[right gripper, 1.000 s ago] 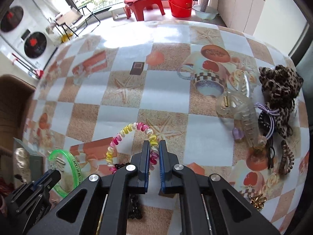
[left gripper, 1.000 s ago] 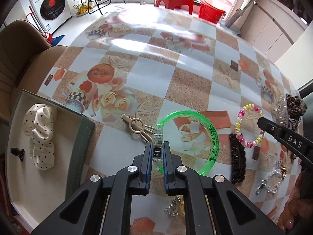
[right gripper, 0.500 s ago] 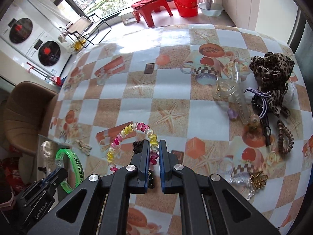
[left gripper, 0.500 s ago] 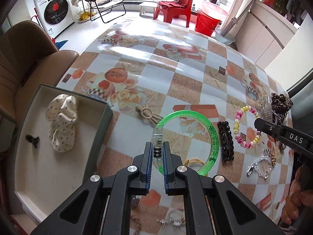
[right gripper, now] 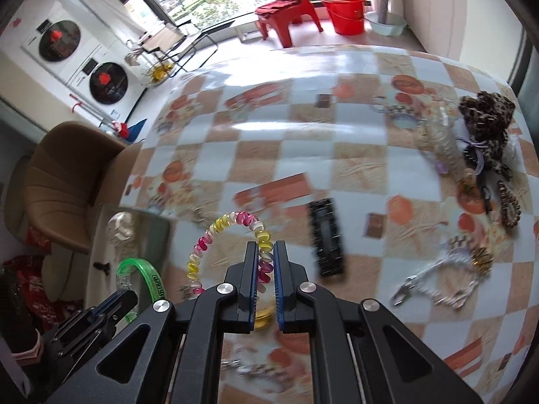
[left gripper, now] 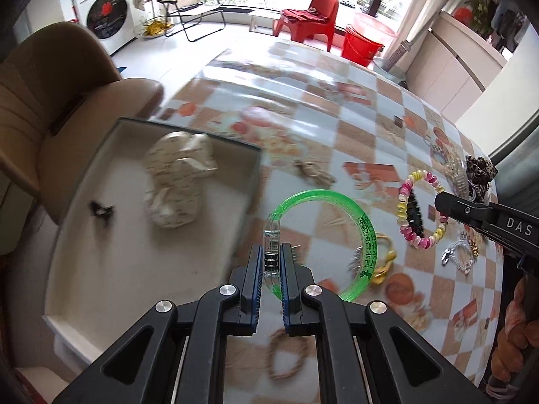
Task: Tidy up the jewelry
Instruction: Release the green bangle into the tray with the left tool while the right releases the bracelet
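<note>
1. A home: stacked washing machines (right gripper: pixel 81 64) by a window.
2. Red plastic chair (left gripper: pixel 308 17), red buckets (right gripper: pixel 343 13), folding chair (left gripper: pixel 188 6).
3. Worktop (right gripper: pixel 269 141) wears a patterned household tablecloth.

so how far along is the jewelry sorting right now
Done: the tray already holds a spotted scrunchie and a small black clip.
In hand: the left gripper is shut on the green bangle; the right gripper is shut on the pink-and-yellow coil bracelet.
Left: black hair clip, leopard scrunchie and other pieces are on the table.
</note>
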Available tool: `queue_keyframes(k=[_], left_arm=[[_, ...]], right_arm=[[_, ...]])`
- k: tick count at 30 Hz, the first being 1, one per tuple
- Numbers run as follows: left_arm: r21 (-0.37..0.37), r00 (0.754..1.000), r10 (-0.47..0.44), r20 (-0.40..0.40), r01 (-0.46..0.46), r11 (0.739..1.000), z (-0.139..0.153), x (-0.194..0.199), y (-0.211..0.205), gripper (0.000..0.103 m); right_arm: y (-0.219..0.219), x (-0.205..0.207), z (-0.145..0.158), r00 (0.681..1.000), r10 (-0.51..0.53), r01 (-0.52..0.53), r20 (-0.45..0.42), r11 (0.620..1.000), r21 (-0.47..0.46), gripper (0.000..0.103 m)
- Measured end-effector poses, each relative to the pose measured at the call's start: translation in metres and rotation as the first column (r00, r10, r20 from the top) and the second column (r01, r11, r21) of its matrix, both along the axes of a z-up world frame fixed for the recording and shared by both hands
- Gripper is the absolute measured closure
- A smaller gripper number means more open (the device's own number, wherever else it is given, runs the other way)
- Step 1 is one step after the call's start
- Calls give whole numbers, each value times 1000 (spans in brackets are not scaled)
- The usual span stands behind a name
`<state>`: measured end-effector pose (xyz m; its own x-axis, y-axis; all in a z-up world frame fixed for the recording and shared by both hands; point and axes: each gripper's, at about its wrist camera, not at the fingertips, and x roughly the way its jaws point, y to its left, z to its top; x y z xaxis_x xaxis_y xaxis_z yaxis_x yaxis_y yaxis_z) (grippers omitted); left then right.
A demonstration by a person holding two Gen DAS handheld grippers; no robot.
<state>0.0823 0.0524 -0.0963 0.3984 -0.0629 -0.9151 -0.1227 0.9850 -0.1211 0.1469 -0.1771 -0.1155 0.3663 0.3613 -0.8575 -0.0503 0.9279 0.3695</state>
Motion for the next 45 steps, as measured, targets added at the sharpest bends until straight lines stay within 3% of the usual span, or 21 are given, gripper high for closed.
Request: queue_keyframes(k=[9,16,22,33,45], left_arm=[[51,993,119,-17,-118,992,-3,-40,90,90],[109,973,222,-66,-214,971,-31,-62,152,90],[139,963,253,-93,-239,961,-56,-65,176,90],[152,962,252,-110,-234,960,-76,-60,178,90],[170,962,247,-115,-226,959,-75,-57,181,90]], right_arm=[[102,-21,9,990,143,-144,13,990,12,94],[186,-31,-7,963,271,-271,-8,963,4,94],[236,-31,-28,942,332,-333,-37,943,-14,94],[277,-29,-57,922,379,-384,-86,921,-64,94],[285,-28,-75,929,354,-366,-111,922,-124,94]])
